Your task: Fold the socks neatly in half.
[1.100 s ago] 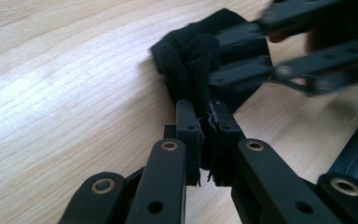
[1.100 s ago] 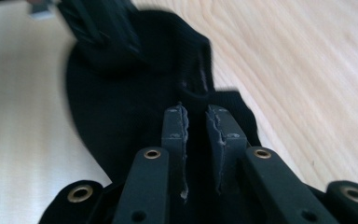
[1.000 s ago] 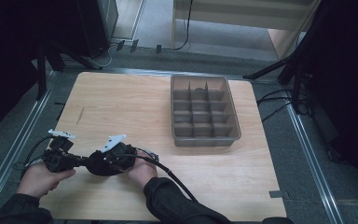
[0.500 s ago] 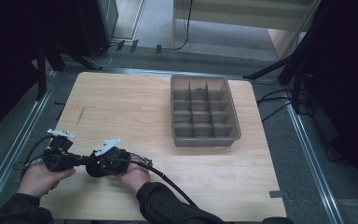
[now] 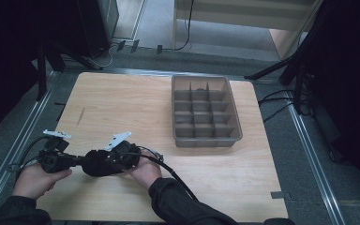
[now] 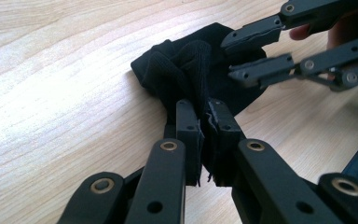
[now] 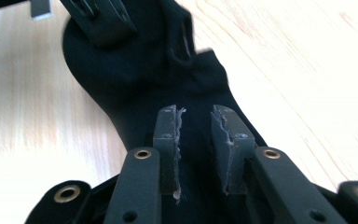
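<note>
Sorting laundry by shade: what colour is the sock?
Plain black sock, clearest in the left gripper view.

Black knit cloth sock (image 6: 191, 70), matt; smooth pale wood table (image 5: 136, 101).

From above, your two grippers meet over the black sock (image 5: 98, 164) and your right hand (image 5: 145, 171) covers part of it, so you cannot tell there where each gripper bites. In the left gripper view, the cloth pinched by your left gripper (image 6: 204, 128) vanishes behind its own jaws, and your right gripper (image 6: 256, 56) beyond it is cut off by the picture's right edge. In the right gripper view, the sock (image 7: 158, 79) is blurred; whether the pads of your right gripper (image 7: 195, 135) press the cloth between them cannot be told. A small dark thing in the far compartment of the tray (image 5: 234, 112), well away from both grippers, is too small to name.
</note>
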Motion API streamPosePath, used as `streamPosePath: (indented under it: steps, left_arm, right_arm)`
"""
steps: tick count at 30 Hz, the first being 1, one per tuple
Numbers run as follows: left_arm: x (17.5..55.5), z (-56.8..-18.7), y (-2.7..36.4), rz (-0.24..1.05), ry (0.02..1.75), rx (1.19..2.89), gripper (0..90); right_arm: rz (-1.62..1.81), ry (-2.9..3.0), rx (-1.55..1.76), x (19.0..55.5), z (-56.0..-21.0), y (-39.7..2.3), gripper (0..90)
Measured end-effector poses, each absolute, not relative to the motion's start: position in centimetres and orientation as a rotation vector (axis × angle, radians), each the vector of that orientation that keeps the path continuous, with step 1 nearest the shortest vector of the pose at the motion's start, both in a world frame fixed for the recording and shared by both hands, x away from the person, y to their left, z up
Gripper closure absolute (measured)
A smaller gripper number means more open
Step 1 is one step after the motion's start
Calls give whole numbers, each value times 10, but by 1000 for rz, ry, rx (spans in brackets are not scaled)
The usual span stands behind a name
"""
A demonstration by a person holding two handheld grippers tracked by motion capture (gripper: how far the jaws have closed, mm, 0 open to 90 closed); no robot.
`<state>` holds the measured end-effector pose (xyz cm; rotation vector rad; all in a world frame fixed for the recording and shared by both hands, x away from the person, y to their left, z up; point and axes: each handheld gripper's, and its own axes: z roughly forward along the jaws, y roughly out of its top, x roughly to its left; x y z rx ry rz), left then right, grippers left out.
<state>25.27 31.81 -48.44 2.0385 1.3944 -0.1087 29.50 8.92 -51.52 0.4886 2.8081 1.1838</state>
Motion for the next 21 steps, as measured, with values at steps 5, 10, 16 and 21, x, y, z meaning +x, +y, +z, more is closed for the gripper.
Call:
streamPosePath:
  steps: [5, 10, 16, 21]
  left_arm:
    - [253, -484, 319, -115, 1392, 2038, 840]
    - [254, -483, 319, -108, 1400, 2022, 840]
    - [255, -480, 320, -117, 1392, 1999, 838]
    - [256, -477, 319, -103, 1395, 1987, 837]
  right_arm:
    - [1133, 2811, 507, 297, -525, 79, 691]
    - [1125, 2819, 526, 293, -537, 82, 657]
    - [1145, 2804, 528, 289, -540, 92, 613]
    - [1161, 2787, 539, 288, -541, 99, 612]
